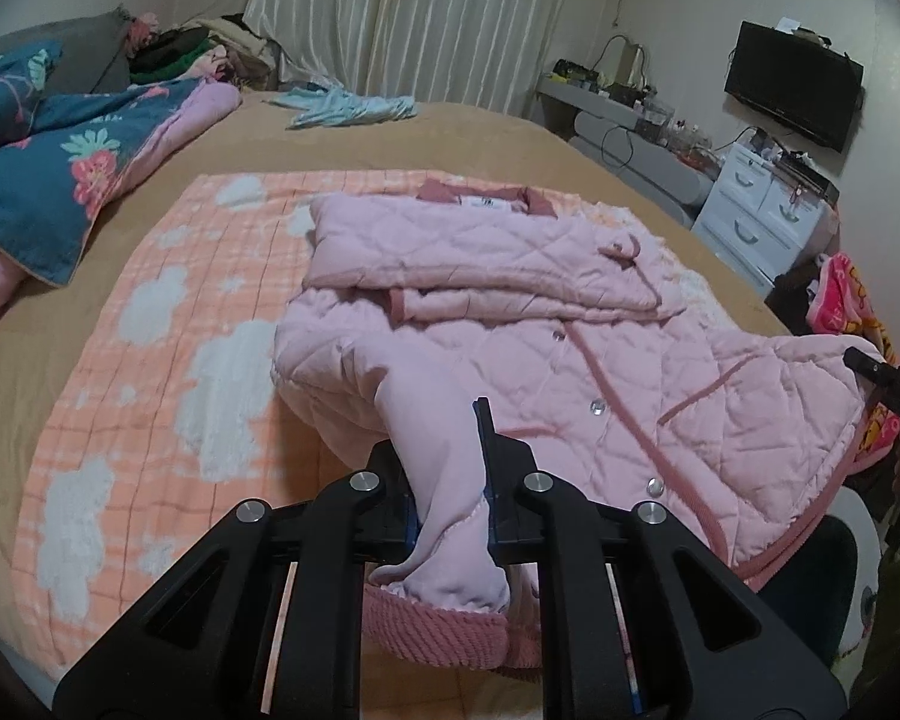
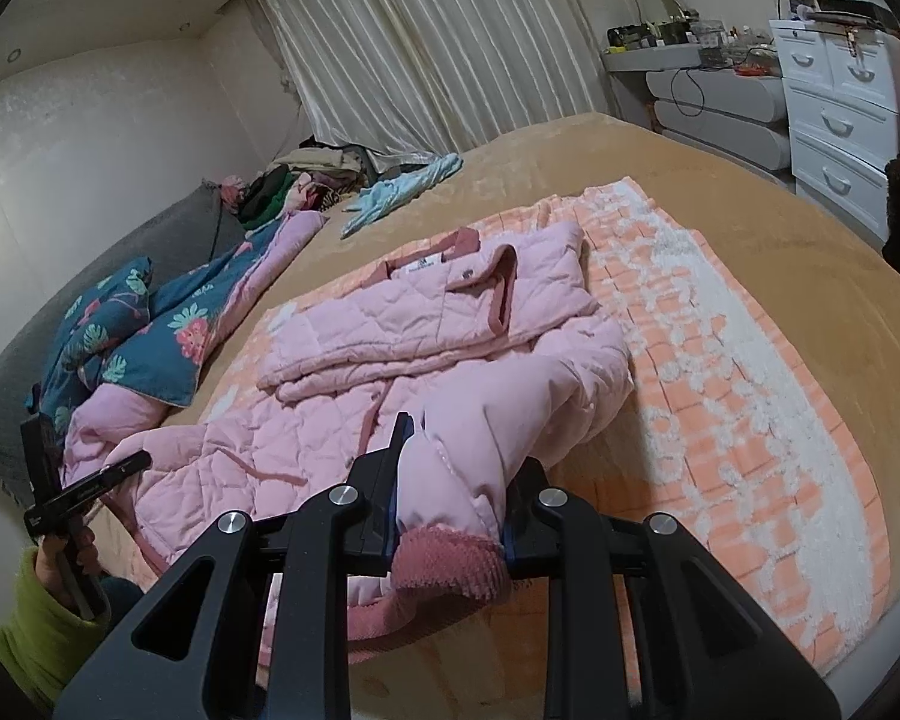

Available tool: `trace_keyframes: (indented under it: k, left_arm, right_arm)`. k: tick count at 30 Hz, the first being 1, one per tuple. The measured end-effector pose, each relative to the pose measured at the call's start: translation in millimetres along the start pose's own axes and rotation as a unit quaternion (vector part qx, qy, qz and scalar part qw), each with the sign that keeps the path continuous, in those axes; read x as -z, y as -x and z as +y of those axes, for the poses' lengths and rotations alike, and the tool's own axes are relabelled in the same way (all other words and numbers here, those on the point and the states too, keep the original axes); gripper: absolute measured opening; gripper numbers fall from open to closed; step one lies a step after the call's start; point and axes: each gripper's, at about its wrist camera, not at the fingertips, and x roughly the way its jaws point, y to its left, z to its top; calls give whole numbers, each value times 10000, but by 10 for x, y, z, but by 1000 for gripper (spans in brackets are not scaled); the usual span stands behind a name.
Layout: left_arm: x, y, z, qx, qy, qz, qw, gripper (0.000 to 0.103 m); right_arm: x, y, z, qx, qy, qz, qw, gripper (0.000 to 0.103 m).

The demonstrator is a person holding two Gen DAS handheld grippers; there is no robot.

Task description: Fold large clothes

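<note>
A pink quilted jacket [image 1: 546, 324] lies on an orange checked blanket [image 1: 168, 324] on the bed, collar at the far end, one sleeve folded across the chest. My left gripper [image 1: 450, 480] is shut on the jacket's near hem corner, with its dark pink ribbed cuff below the jaws. My right gripper [image 2: 456, 492] is shut on the other near corner of the jacket [image 2: 390, 336], with ribbed trim bunched between the fingers. The right gripper's tip shows at the right edge of the left wrist view [image 1: 888, 384]. The left gripper shows at the far left of the right wrist view [image 2: 84, 492].
A blue floral quilt [image 1: 48, 162] lies at the bed's left. A light blue garment [image 1: 348, 105] and a clothes pile [image 1: 210, 54] sit at the far end. White drawers [image 1: 762, 210] and a TV [image 1: 792, 84] stand right of the bed.
</note>
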Motion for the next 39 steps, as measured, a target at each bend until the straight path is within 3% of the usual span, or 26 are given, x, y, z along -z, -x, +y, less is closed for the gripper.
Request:
trace_keyframes:
  k: [20,39]
  left_arm:
    - [-888,-225,148,-190,252,-487,9983,7]
    - [-1519,-721,340,-629,480,-511,9955,7]
  right_arm:
    - [-799,-255,-186,-45,-404,-258,9988,21]
    - [-1481,-886,-390,250,-822,-108,9962,21]
